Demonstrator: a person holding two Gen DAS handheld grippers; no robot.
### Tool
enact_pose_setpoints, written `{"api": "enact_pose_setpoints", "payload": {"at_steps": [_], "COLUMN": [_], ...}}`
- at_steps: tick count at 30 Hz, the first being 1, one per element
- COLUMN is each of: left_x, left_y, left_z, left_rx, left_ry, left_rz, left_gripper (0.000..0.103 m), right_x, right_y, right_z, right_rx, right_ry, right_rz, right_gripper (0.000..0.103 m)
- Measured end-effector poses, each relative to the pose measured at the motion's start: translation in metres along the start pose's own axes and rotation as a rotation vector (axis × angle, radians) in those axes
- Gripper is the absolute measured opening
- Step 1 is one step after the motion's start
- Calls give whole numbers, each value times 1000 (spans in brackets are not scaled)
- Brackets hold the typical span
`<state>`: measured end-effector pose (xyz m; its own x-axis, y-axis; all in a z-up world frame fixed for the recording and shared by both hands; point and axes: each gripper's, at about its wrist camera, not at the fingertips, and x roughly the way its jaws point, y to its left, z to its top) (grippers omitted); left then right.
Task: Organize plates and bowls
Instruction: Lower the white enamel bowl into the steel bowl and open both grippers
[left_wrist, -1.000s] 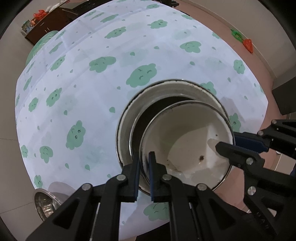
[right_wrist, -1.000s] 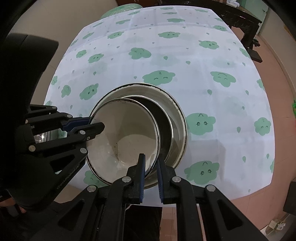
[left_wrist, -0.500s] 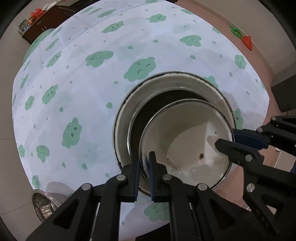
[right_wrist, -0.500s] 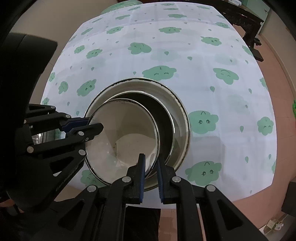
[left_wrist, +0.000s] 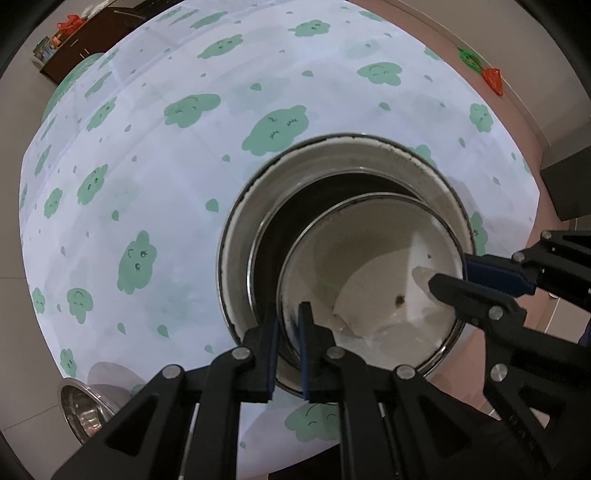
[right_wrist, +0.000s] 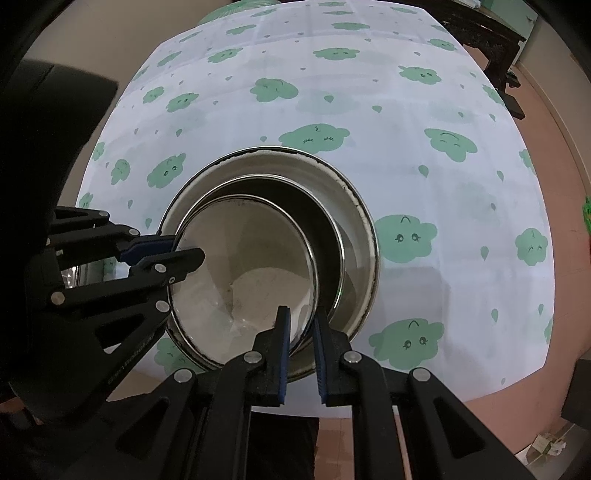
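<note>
Beside nested bowls (left_wrist: 332, 206): spare steel bowl (left_wrist: 83, 410).

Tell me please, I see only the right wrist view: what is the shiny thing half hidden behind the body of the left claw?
Observer: A separate steel bowl. It looks empty and lies near the cloth's edge, apart from the white bowl you hold. I cannot tell whether it rests on the table.
Operator: Understood. What stands beyond the far end of the table on that side?
Observer: A dark cabinet with small red things on top.
Operator: And on the floor along the wall?
Observer: A red and green toy lies there, well clear of the table.
</note>
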<state>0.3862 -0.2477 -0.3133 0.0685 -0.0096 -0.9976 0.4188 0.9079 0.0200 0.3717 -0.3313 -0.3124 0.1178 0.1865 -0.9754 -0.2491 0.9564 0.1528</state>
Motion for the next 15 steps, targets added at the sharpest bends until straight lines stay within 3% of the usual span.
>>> {"api": "enact_pose_setpoints", "payload": {"at_steps": [8,10,12,15], "left_x": [0,-1,-4,-7], "left_y": [0,-1,0,2], "left_z": [2,3,2,2], "left_rx": [-3,-1,-2,-13], "left_ry": [-7,-14,-17,-19], "left_rz": [-1,1,-2,-4], "left_gripper": [11,11,11,12], "right_x": [-1,-2,-4,-8], "right_y": [0,0,2,2], "right_z": [-1,0,-1,-1], "right_rx": [1,5,-1,-2], "right_ry": [0,-3,-6,-22], "right_rz": [5,21,23,22], "right_gripper": [16,26,43,47]}}
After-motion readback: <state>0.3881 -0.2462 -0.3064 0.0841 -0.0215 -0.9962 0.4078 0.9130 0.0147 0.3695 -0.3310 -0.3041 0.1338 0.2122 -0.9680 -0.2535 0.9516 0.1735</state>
